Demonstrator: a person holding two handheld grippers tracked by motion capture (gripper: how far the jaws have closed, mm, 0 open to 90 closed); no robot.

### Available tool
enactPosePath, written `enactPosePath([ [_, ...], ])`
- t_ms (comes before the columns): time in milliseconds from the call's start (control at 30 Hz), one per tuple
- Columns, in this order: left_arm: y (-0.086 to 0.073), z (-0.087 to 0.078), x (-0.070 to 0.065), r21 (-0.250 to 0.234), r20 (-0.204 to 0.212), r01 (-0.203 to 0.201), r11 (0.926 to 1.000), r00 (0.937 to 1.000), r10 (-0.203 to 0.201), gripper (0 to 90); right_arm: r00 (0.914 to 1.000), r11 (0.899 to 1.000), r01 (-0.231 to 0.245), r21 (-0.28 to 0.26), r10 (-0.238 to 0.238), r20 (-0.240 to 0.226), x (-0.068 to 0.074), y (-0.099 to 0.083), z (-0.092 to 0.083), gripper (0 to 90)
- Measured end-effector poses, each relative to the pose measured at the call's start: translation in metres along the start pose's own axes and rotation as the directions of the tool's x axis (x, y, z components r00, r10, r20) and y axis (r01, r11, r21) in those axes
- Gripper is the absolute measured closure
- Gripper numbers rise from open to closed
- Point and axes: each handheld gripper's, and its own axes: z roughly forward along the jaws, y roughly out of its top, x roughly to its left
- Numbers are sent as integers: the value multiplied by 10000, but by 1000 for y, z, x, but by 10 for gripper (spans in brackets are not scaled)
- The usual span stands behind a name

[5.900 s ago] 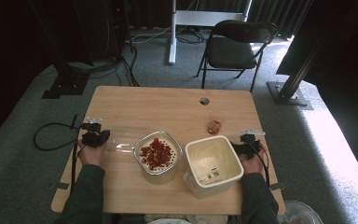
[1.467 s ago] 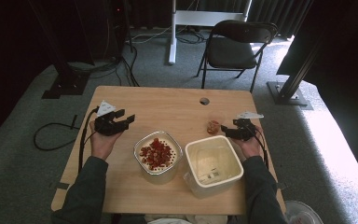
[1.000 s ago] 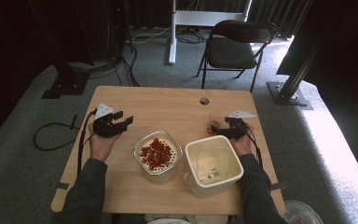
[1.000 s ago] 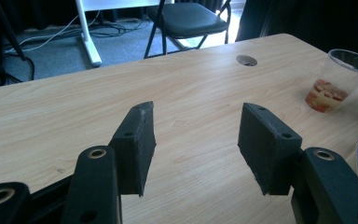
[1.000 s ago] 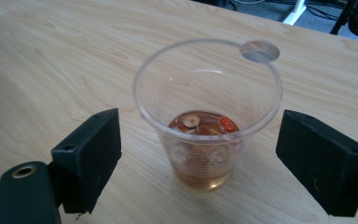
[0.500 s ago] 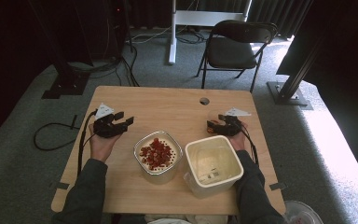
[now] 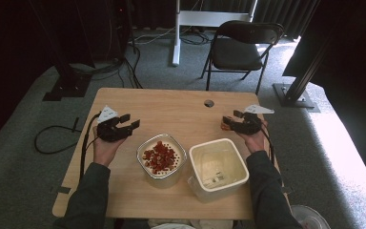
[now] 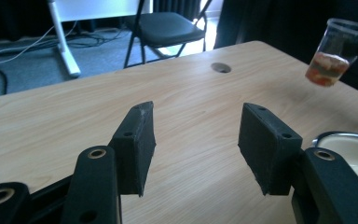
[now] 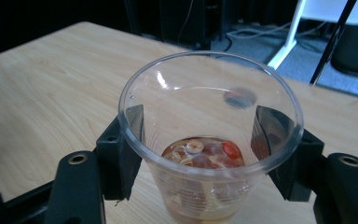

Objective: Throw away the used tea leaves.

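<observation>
Jaws of the right gripper (image 9: 200,140) are pressed on the two sides of a clear plastic cup (image 9: 209,140); they have just been closing, and the cup is now clamped between them. Small red, brown and pale pieces are seen at the bottom of the cup. In the high view the right gripper (image 7: 233,125) and the cup (image 7: 225,125) are held near the right edge of the wooden table (image 7: 171,102), toward its far side. From the left gripper view the cup (image 8: 338,51) is seen lifted above the table surface, not resting on it.

Jaws of the left gripper (image 8: 196,140) are kept apart, and nothing is held between them. This gripper (image 7: 128,126) is held over the left part of the table.

Between the two hands, near the front edge, a round container with red pieces (image 7: 162,160) is placed, and a white square container (image 7: 218,168) is set just beside it on the right.
</observation>
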Motion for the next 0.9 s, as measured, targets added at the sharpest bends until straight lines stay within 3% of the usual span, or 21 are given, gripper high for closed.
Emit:
enactPosePath([
  [33, 0, 0, 0, 0, 0, 0, 10000, 10000, 0, 465, 10000, 10000, 0, 0, 0, 0, 0, 0, 0, 350],
  [100, 4, -1, -5, -89, 356, -140, 9999, 9993, 143, 465, 9998, 9997, 212, -135, -213, -29, 2, 17, -18, 351],
  [233, 8, -1, -12, -136, 476, -324, 9994, 9983, 330, 443, 9995, 9993, 286, -246, -290, -128, 6, 32, -30, 352],
  [267, 11, -2, -16, -208, 702, -350, 9992, 9969, 364, 442, 9991, 9990, 321, -302, -329, -271, 11, 42, -37, 353],
  [500, 19, -4, -29, -592, 1000, -506, 9970, 9934, 563, 416, 9945, 9976, 589, -352, -617, -847, 37, 65, -46, 353],
  [900, 20, -5, -53, -702, 1964, -837, 9940, 9758, 961, 367, 9673, 9882, 1385, -659, -1492, -2051, 98, 102, -47, 356],
])
